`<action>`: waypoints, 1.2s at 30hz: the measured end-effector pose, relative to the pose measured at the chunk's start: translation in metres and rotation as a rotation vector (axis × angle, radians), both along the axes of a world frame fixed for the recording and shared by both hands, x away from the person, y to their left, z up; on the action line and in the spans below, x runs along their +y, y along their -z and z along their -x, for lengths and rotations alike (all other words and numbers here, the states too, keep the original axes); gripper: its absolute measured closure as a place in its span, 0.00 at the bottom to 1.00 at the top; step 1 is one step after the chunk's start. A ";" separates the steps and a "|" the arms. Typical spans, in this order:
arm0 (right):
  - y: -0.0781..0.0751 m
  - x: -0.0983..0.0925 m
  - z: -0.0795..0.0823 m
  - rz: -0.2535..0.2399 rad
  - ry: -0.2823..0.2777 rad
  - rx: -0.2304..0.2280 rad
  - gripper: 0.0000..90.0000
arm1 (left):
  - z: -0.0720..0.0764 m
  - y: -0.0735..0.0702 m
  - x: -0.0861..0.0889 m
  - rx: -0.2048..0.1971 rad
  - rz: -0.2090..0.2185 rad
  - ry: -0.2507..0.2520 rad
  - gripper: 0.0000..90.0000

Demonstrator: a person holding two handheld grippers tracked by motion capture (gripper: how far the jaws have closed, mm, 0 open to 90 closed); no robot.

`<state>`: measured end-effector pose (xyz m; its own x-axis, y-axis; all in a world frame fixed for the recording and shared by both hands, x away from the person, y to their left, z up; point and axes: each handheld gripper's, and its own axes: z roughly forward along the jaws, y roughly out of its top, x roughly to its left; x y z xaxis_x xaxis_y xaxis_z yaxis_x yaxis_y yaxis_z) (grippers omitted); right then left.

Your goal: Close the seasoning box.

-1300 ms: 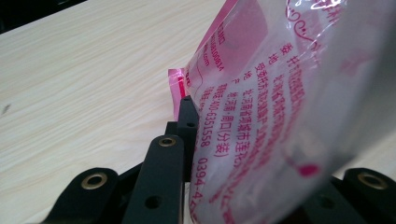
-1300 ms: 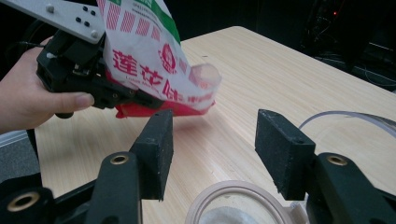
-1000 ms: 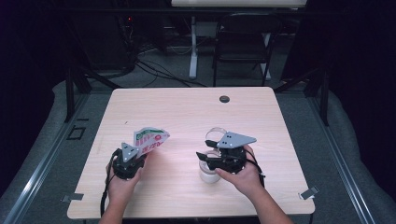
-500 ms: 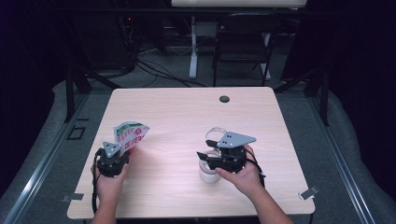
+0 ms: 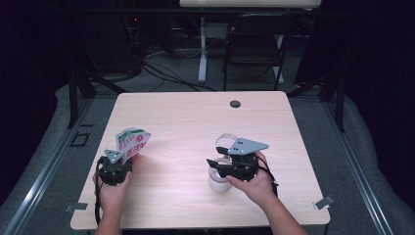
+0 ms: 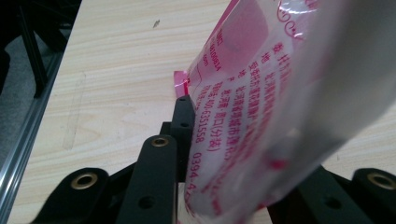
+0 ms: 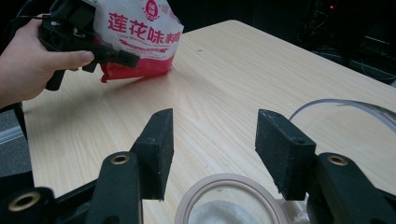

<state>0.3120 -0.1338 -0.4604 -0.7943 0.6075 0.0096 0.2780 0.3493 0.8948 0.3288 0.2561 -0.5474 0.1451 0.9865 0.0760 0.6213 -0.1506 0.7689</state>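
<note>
A pink and white snack bag (image 5: 131, 142) stands at the table's left, its lower edge on the wood in the right gripper view (image 7: 140, 42). My left gripper (image 5: 127, 153) has the bag between its jaws. They have just been opening, and one finger (image 6: 182, 126) still lies against the bag (image 6: 261, 116). My right gripper (image 5: 215, 164) is open and hovers over a small clear jar (image 5: 218, 185) of white powder, with the jar's rim (image 7: 187, 210) just below its bare pads. A clear lid (image 5: 226, 140) lies beside the jar.
A small black round disc (image 5: 235, 104) sits near the table's far edge. The light wood table (image 5: 195, 122) has a metal rail along its left side (image 5: 44, 171). A dark chair (image 5: 254, 44) and cables stand beyond it.
The left hand carried the bag leftward, from near the table's middle toward the left edge, and brought it down more upright. The right hand and jar stayed put.
</note>
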 end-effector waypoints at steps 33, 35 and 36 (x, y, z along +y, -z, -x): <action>0.001 -0.001 -0.001 0.003 0.006 0.002 0.52 | 0.011 -0.015 -0.021 -0.102 0.093 0.092 0.37; 0.001 -0.001 -0.001 0.001 0.007 0.003 0.52 | 0.012 -0.016 -0.024 -0.105 0.092 0.103 0.36; 0.001 -0.001 -0.001 0.002 0.007 0.003 0.52 | 0.012 -0.016 -0.026 -0.105 0.089 0.112 0.36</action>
<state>0.3134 -0.1352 -0.4610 -0.7900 0.6130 0.0112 0.2834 0.3489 0.8933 0.3168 0.2298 -0.5310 0.2505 0.9681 0.0094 0.5201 -0.1427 0.8421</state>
